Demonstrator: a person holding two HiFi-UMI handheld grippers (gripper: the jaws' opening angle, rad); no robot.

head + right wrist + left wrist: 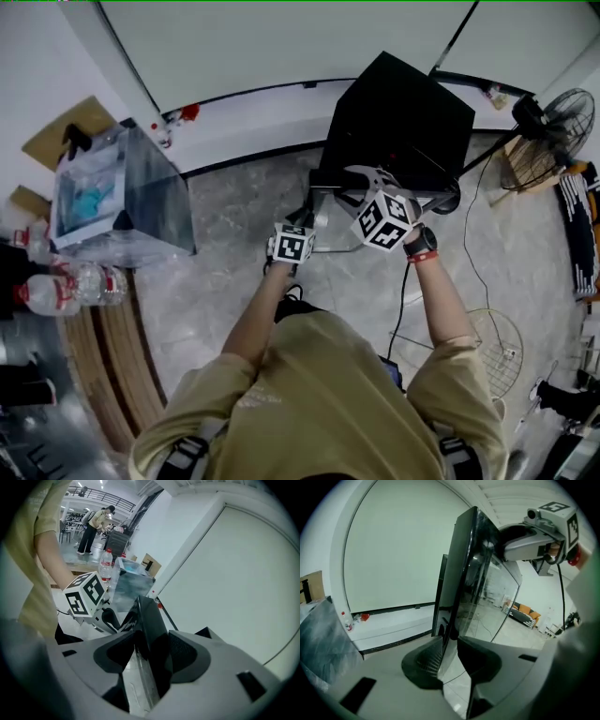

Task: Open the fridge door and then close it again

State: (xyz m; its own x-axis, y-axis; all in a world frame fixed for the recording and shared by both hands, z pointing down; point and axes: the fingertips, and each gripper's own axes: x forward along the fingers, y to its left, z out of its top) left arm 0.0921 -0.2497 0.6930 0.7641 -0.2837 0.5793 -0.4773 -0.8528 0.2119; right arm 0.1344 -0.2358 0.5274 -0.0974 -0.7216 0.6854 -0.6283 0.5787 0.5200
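Note:
A small black fridge [405, 120] stands on the grey floor against the white wall. Its glossy black door [464, 573] stands ajar, edge toward me. My left gripper [449, 656] is shut on the door's edge, one pad on each face. Higher on the same door, my right gripper [147, 648] also grips the edge [149, 616]. In the head view the left gripper [302, 225] and right gripper [364, 186] sit close together at the fridge's front left corner. Each gripper shows in the other's view: the right gripper [536, 534] and the left gripper [89, 595].
A clear plastic box [117, 192] stands on the floor to the left, with water bottles [61, 286] beside it. A standing fan [553, 122] is at the right and a wire fan guard [502, 347] lies on the floor. A black cable [403, 300] runs below the fridge.

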